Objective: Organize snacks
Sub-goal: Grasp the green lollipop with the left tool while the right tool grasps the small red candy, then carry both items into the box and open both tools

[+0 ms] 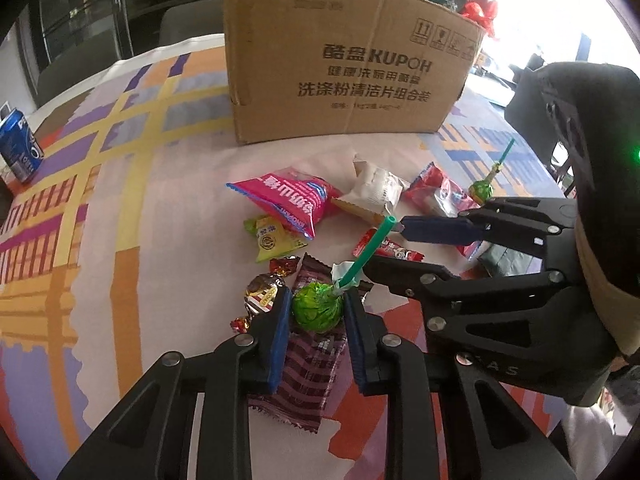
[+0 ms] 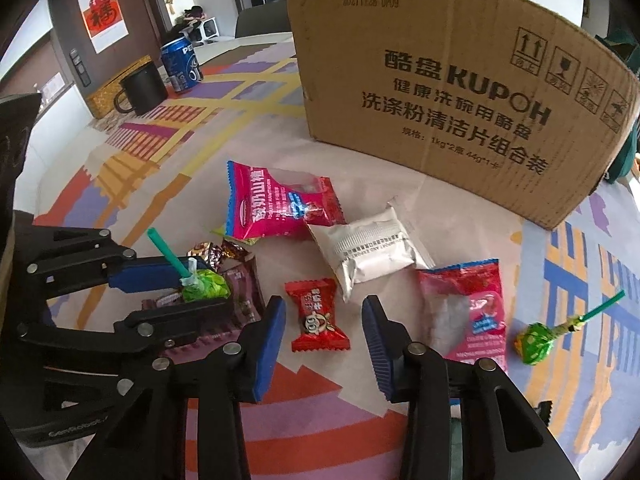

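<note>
Gripping a round green foil-wrapped lollipop (image 1: 317,308) with a teal plastic stick, my left gripper (image 1: 316,320) had both blue pads pressed on its head, above a maroon striped wrapper (image 1: 308,368). My right gripper (image 2: 324,336) stood parted astride a small red candy packet (image 2: 318,326) — not touching. Pink snack bag (image 2: 276,204), white foil pouch (image 2: 372,252) and brown cardboard box (image 2: 440,92) lay beyond on the patterned tablecloth (image 2: 168,168).

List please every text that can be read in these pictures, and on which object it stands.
"KUPOH", "20271128" and "1kg": cardboard box.
"YOGURT HAWTHORN": pink snack packet.
"PE", cut off: blue can.
Red character: wall poster.
Other wrappers: too small or blurred.
</note>
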A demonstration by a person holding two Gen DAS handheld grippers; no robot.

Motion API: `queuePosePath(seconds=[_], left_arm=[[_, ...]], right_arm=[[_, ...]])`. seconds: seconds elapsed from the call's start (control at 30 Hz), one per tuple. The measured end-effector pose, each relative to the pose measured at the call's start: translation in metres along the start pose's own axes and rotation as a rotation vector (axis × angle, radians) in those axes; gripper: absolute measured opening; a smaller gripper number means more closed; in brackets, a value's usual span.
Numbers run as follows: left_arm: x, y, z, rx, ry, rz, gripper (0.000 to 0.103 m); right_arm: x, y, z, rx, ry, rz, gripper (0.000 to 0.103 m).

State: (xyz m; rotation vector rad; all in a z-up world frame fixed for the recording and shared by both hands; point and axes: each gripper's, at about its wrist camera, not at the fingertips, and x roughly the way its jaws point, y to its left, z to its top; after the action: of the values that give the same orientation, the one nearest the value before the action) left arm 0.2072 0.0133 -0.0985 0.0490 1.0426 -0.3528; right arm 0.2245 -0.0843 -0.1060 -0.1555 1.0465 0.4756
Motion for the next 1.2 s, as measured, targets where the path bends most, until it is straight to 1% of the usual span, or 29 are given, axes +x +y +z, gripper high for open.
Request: queuePosePath(seconds=[0.13, 0.33, 0.43, 0.53, 0.67, 0.9, 1.2], left_arm=[[-0.002, 0.001, 0.002, -0.018, -0.004, 0.022, 0.027], [-0.005, -0.001, 0.002, -0.025, -0.011, 0.036, 0.027], [-0.009, -0.003, 0.001, -0.030, -0.018, 0.038, 0.027], [-0.014, -0.006, 0.002, -0.032, -0.032, 0.039, 0.027], [-0.026, -0.012, 0.003, -0.025, -0.063, 0.046, 0.027], [-0.048, -0.022, 0.010, -0.032, -0.129, 0.035, 0.027], [-0.075, -0.030, 0.034, -0.026, -0.222, 0.039, 0.027]], right_arm=[[0.004, 0.000, 0.002, 0.011, 0.010, 0.010, 0.032], [0.006, -0.002, 0.002, 0.016, 0.012, 0.007, 0.024], [0.004, -0.004, 0.000, 0.028, 0.012, 0.012, 0.020], [-0.003, -0.004, -0.003, 0.038, 0.004, 0.018, 0.020], [-0.020, -0.007, -0.009, 0.057, -0.031, 0.024, 0.020], [-0.060, -0.012, -0.013, 0.110, -0.128, 0.013, 0.020], [-0.101, -0.015, -0.001, 0.113, -0.253, -0.020, 0.020]])
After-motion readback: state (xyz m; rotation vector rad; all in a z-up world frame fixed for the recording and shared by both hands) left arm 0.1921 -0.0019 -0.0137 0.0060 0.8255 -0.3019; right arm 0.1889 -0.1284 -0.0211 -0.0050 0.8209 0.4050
